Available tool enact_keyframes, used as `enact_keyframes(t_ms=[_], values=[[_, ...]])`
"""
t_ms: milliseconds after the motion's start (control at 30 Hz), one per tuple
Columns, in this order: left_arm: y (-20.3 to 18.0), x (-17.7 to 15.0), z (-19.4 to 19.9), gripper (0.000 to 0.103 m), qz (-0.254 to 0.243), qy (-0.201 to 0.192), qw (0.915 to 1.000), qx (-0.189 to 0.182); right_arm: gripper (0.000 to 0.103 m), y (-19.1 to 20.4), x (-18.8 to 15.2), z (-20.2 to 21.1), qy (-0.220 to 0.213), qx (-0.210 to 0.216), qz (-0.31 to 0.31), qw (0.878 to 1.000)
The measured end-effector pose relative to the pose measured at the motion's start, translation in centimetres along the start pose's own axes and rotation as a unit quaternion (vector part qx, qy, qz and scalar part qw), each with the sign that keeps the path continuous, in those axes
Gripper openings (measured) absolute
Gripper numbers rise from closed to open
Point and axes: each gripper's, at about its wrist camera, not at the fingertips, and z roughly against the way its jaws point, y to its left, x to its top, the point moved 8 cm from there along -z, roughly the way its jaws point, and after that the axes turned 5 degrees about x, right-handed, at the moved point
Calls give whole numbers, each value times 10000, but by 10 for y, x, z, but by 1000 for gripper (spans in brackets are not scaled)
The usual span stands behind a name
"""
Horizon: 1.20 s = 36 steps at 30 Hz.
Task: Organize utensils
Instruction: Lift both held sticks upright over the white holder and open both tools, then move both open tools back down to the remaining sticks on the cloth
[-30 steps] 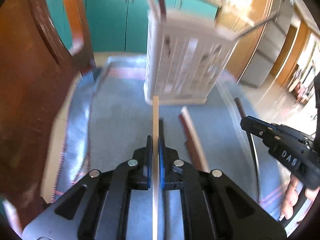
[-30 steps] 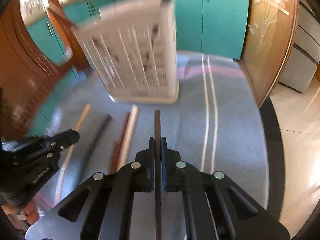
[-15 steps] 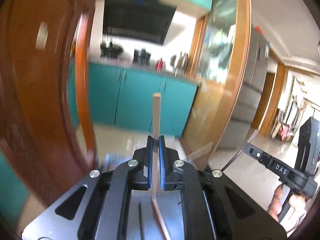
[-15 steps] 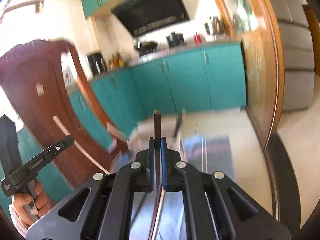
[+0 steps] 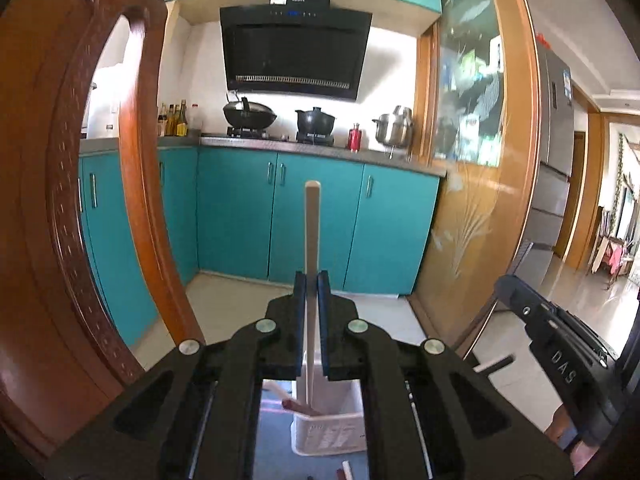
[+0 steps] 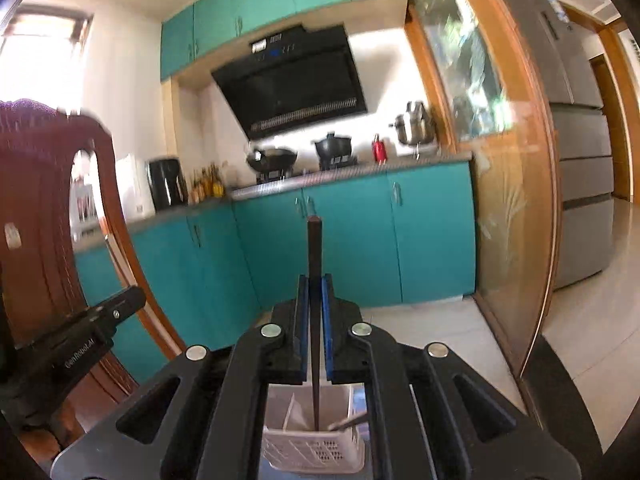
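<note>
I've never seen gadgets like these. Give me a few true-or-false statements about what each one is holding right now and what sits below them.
1. The left gripper is clamped on a pale wooden stick. True.
2. The right gripper is open and holds nothing. False: it is shut on a dark stick.
3. A white slotted basket sits below the right gripper, with the dark stick's lower end reaching into it. True.
4. Both sticks lie flat on the table. False: each is held upright between gripper fingers.
5. The basket has nothing else in it. False: the right wrist view shows other utensils leaning inside it.
</note>
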Motion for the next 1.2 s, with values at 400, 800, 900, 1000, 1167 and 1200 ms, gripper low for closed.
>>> enact_keyframes(t_ms=[400, 800, 900, 1000, 1167, 1200], values=[[6, -39, -2, 9, 112, 322, 9994, -53, 32, -4, -34, 23, 148, -155, 194, 9996], [35, -104, 47, 40, 290, 496, 9978, -335, 42, -9, -130, 75, 872, 454, 330, 9946], [38, -152, 27, 40, 365, 1085, 9928, -364, 42, -5, -203, 29, 2567, 584, 347, 9641], [38, -199, 3, 40, 855, 2082, 9719, -688, 42, -7, -243, 3, 3336, 568, 55, 9410], [37, -226, -15, 40, 622, 2588, 9629, -443, 42, 4, -264, -16, 3673, 470, 311, 9284], [37, -228, -16, 40, 521, 2623, 9630, -348, 42, 6, -268, -18, 3717, 419, 396, 9265]])
